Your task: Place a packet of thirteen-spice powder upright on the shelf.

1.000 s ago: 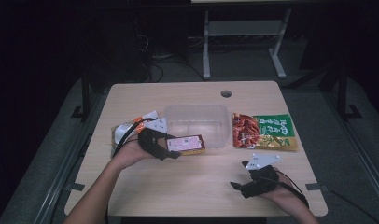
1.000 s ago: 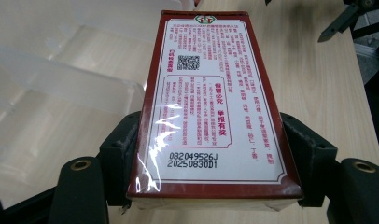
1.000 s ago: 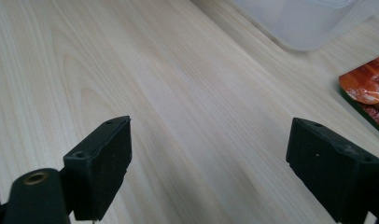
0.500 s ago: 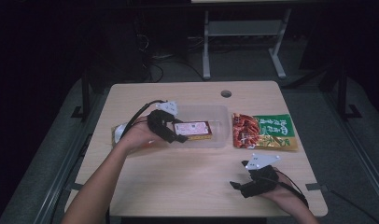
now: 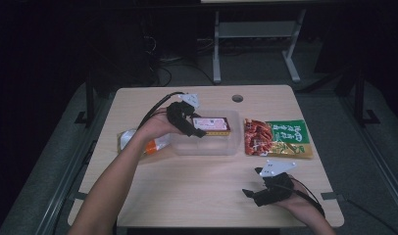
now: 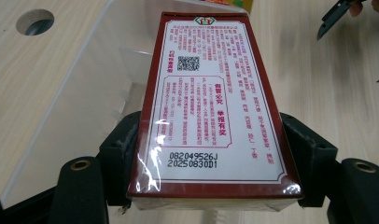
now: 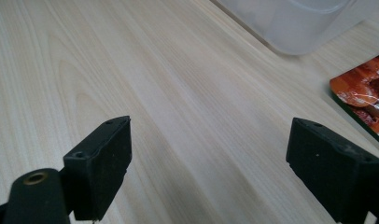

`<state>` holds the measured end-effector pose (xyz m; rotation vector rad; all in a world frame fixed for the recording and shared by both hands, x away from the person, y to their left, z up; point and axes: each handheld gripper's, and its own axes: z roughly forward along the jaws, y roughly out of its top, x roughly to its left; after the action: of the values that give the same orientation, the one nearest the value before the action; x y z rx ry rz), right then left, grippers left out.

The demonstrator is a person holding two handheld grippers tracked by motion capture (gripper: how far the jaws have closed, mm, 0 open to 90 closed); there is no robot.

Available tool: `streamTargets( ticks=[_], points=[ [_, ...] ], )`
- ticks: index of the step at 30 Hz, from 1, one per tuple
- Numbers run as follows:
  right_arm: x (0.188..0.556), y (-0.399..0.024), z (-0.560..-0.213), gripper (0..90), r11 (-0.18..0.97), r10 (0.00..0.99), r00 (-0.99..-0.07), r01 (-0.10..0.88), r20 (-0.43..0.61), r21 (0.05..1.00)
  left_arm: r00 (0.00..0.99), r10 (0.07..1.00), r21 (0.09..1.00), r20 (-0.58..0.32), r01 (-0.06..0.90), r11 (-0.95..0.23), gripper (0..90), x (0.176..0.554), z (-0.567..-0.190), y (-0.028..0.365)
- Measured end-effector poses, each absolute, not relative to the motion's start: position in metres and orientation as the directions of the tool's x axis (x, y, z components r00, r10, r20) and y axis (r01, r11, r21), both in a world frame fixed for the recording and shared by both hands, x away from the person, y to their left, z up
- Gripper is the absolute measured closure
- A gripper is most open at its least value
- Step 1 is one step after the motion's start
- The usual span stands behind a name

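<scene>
Left tool (image 5: 199,128) pinching the red-bordered, film-wrapped rectangular box (image 5: 212,125) across its width – long axis pointing away, right above the clear plastic tub (image 5: 207,146). Right tool (image 5: 251,193) spread, nearer me.

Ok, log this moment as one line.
left gripper: shut on red box | box over clear container | right gripper: open, over table

Orange packet (image 5: 138,142) half behind the left forearm (print unreadable), label too small.
</scene>
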<state>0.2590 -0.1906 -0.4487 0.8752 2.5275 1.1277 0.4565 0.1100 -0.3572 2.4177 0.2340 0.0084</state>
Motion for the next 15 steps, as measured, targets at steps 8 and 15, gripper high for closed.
streamTargets(
  ticks=[8,15],
  points=[
    [0.259,-0.19,-0.449,13.9,0.526,0.603,-0.797,0.419,0.023,0.74,0.986,0.159,0.635,-0.051,0.155,-0.757,31.4,0.466,-0.361,0.094],
    [0.259,-0.19,-0.449,13.9,0.526,0.6,-0.8,0.419,0.027,0.74,0.987,0.152,0.615,-0.05,0.15,-0.774,31.3,0.472,-0.366,0.082]
  ],
)
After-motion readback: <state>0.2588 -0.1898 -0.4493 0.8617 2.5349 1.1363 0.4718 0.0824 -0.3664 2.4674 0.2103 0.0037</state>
